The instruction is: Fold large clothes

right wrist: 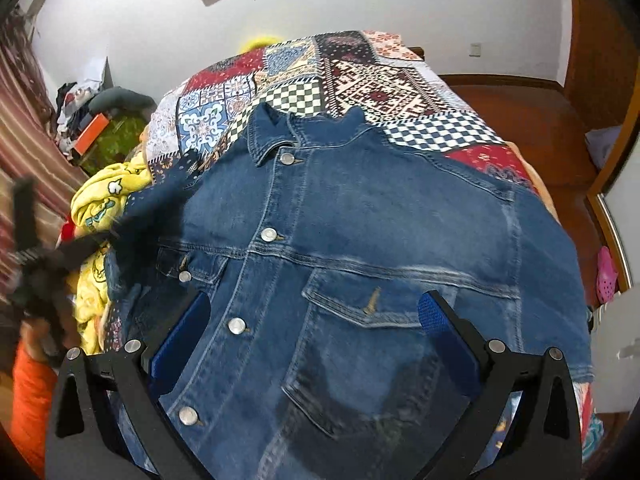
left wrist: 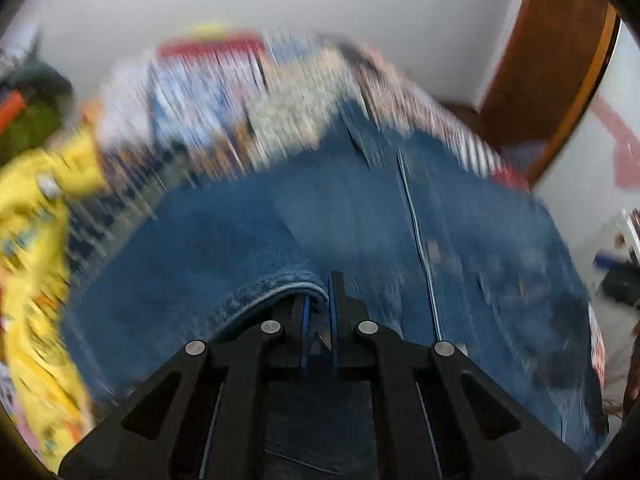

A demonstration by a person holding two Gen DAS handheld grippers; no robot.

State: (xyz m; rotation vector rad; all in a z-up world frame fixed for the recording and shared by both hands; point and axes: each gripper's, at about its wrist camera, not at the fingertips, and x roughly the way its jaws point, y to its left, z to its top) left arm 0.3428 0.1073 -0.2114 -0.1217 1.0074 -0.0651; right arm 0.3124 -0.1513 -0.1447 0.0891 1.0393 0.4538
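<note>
Both claws meet the denim jacket [right wrist: 360, 220]: left claw [left wrist: 320, 300] pinching its hem.

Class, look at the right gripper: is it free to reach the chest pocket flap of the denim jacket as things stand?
Probably yes. The right gripper is open, holds nothing, and the pocket flap lies uncovered between its fingers on the jacket.
</note>
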